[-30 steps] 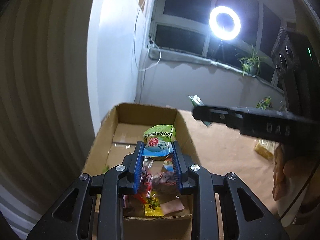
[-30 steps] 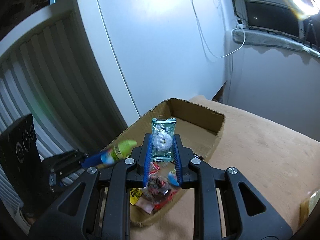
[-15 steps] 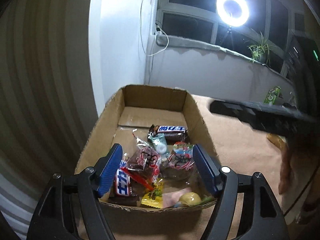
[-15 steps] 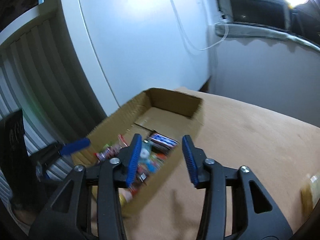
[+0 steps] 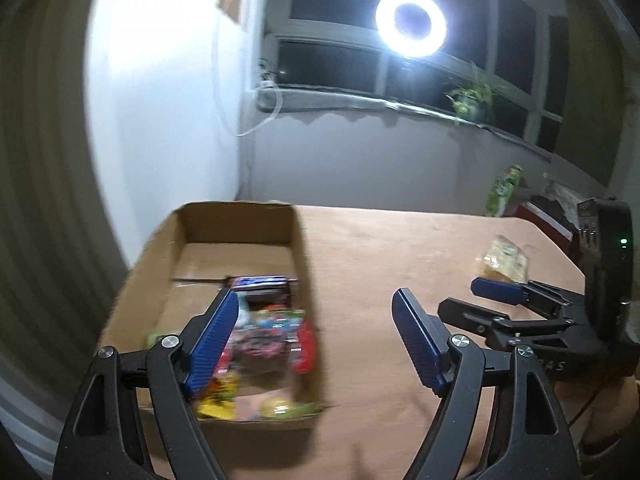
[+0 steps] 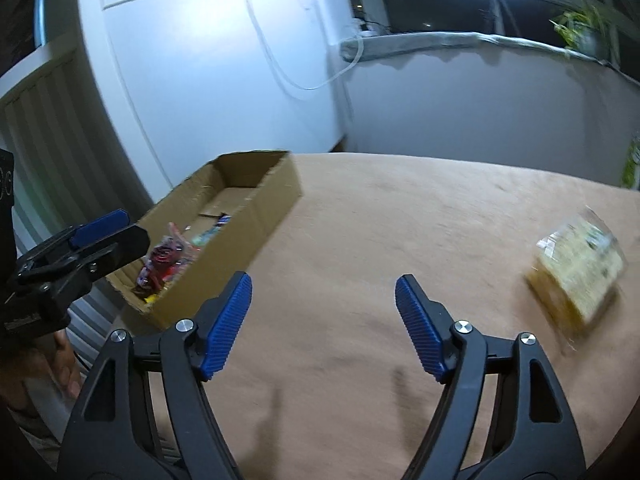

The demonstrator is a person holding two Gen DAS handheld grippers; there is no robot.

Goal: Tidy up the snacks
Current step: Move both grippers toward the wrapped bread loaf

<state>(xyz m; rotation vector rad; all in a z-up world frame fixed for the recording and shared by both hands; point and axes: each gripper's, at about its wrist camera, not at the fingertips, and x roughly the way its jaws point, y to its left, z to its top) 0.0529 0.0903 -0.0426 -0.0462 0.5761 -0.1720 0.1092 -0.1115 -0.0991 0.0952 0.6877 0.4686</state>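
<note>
A cardboard box (image 5: 298,240) stands at the table's left end, with several colourful snack packets (image 5: 264,340) piled in its near end. My left gripper (image 5: 316,304) hovers over the box's right wall; its jaws are opening and nothing is between the pads. Over bare table to the right of the box (image 6: 256,208), my right gripper (image 6: 324,284) also has its jaws opening on nothing. A yellow snack packet (image 6: 580,268) lies on the table to the right of it, also seen in the left wrist view (image 5: 502,258) just beyond that gripper.
The tan table top (image 6: 400,220) stretches between box and yellow packet. A green packet (image 5: 504,194) stands past the far table edge. White wall and radiator are left of the box. A lit ring light (image 5: 410,24) and a potted plant (image 5: 468,98) are at the window.
Both grippers opened and let go of their packets, the left a green one, the right a pale green one, above the box. Both then swung right, the right one out over the table.
</note>
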